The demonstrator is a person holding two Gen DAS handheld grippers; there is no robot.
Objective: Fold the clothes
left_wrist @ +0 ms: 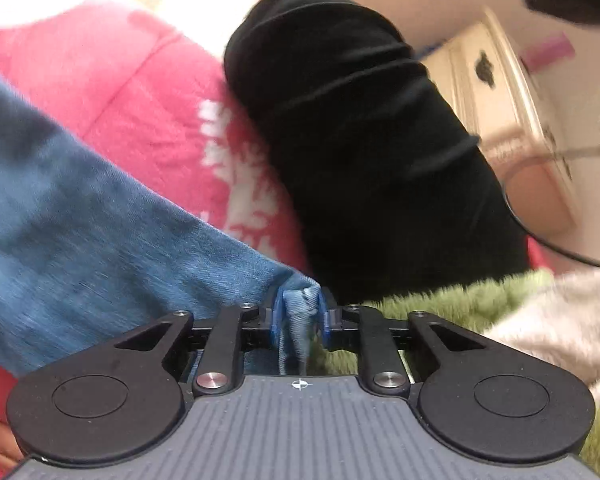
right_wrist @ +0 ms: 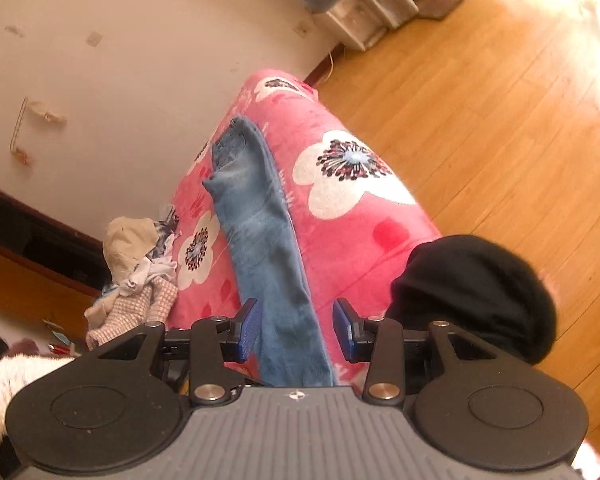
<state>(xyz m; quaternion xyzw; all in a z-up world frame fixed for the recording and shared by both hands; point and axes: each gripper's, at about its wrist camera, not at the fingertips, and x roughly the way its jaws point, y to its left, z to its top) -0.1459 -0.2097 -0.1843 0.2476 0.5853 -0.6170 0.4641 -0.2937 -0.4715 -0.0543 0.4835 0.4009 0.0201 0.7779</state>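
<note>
Left wrist view, nearest the lens: the left gripper [left_wrist: 301,320] has its jaws pinched onto a bunched edge of the blue jeans [left_wrist: 100,216], the denim gathered into a small ridge between the blue pads. From there the cloth runs away to the left over the pink flowered blanket [left_wrist: 148,92]. Beyond the fingers lies a patch of green fleece [left_wrist: 440,304], and past that a black sleeve [left_wrist: 364,140] crosses the frame; the picture is blurred, which suggests motion.

In the right wrist view, the right gripper [right_wrist: 296,330] stands with jaws apart, one pad to each side of the jeans [right_wrist: 260,240] and no cloth clamped between them. The jeans lie as a long narrow strip stretching away along the blanket [right_wrist: 340,240], which looks like the legs laid one upon the other, though the far end is too small to confirm. To the left a heap of other clothes [right_wrist: 136,276] waits by the wall; the wooden floor [right_wrist: 480,120] lies beyond.

The step in hand appears to be folding the jeans, with one end held and the other hand positioned over the strip. Whether the lengthwise fold is settled or being straightened cannot be told. The next move likely calls for the right jaws to close on the denim squarely, so both hands carry the cloth evenly and the layers stay aligned.
</note>
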